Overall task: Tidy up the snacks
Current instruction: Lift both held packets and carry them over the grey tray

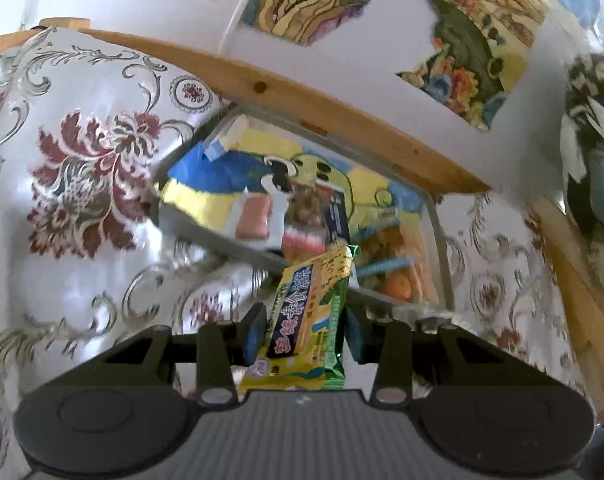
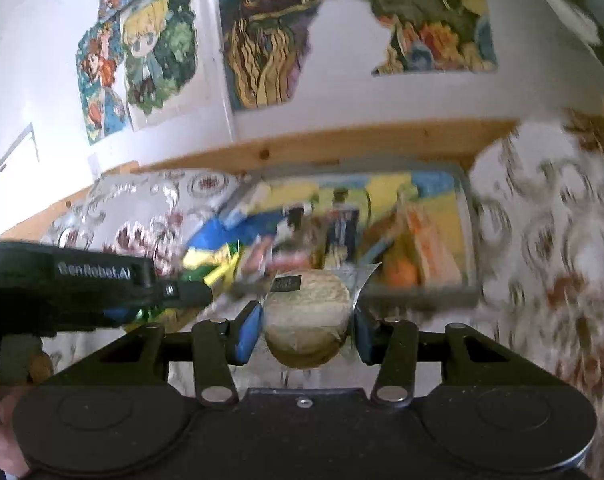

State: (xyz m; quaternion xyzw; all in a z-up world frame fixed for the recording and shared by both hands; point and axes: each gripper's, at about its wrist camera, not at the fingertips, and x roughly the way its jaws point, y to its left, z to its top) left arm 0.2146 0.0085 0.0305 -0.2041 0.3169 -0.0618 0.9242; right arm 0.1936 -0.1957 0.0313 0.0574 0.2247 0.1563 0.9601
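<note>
Your left tongs point(image 1: 306, 334) are closed on a yellow-and-green wrapped snack bar point(image 1: 308, 312), gripped across its lower half so that its far end points up and forward toward the tray point(image 1: 438, 232). Your right tongs point(image 2: 306, 330) are clamped on a round biscuit in a clear wrapper point(image 2: 306, 316), the pads pressing its two sides, with the crimped end of the wrapper sticking out toward the tray point(image 2: 468, 216). Both snacks are off the worktop point(image 1: 81, 260) and in the air, just short of the tray's near rim.

The tray is a shallow grey-rimmed one with a bright cartoon print on its floor. It sits at the far edge of the worktop, against the wooden rail point(image 1: 342, 120) below the wall. Several snacks lie in it already: a pink packet point(image 1: 253, 218) near the middle, a dark-wrapped packet point(image 1: 336, 216) beside it, and some orange-toned packs point(image 1: 398, 284) toward its right end. Blur keeps me from telling them apart any better.

So you look well into the job, as I judge it. Some items are sorted into the tray and two more are in hand, about to go in. What remains for these two is to carry them over the near rim and let go in a bare patch; the left half of the tray floor looks freest. The patterned cloth that shows around the tray carries no loose snacks, though much of the worktop lies outside both views, so I cannot say whether these are the last.
</note>
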